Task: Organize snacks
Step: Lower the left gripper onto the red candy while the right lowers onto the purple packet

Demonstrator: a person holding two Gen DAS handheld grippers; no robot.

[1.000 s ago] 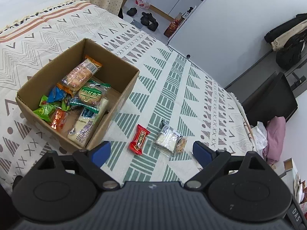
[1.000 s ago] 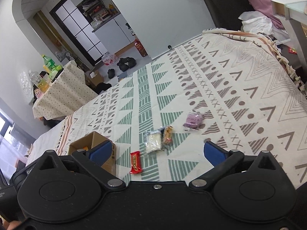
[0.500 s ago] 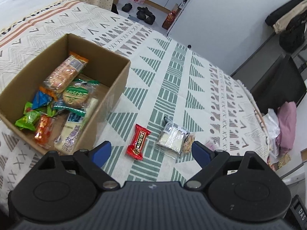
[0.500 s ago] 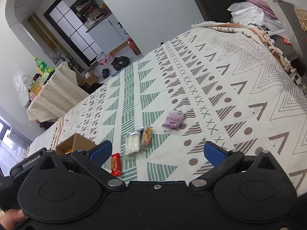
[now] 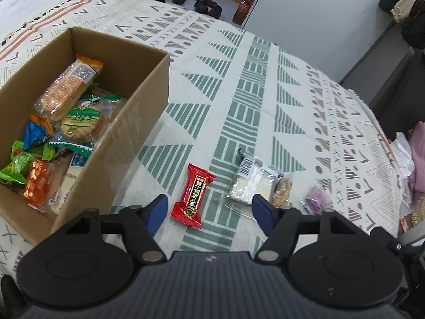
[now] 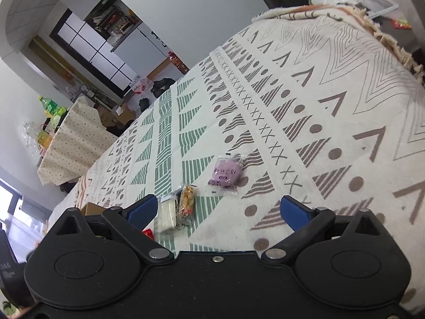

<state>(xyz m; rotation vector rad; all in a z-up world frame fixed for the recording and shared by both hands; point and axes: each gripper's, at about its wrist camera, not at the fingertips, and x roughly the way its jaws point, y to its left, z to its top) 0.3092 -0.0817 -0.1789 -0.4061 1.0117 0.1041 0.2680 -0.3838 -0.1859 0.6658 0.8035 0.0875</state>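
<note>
red candy (image 5: 193, 195) now lies between the closing, empty left gripper (image 5: 209, 212), nearer than before, just right of the cardboard box (image 5: 127, 143); right gripper (image 6: 216, 211), narrowing too, holds nothing, closer above the purple snack (image 6: 225, 175).

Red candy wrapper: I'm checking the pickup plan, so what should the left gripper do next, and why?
Probably ease the left gripper a little lower until its closing jaws straddle the red candy wrapper. The wrapper lies flat on the patterned cloth between the blue fingers, not yet pinched, beside the cardboard box of snacks.
</note>
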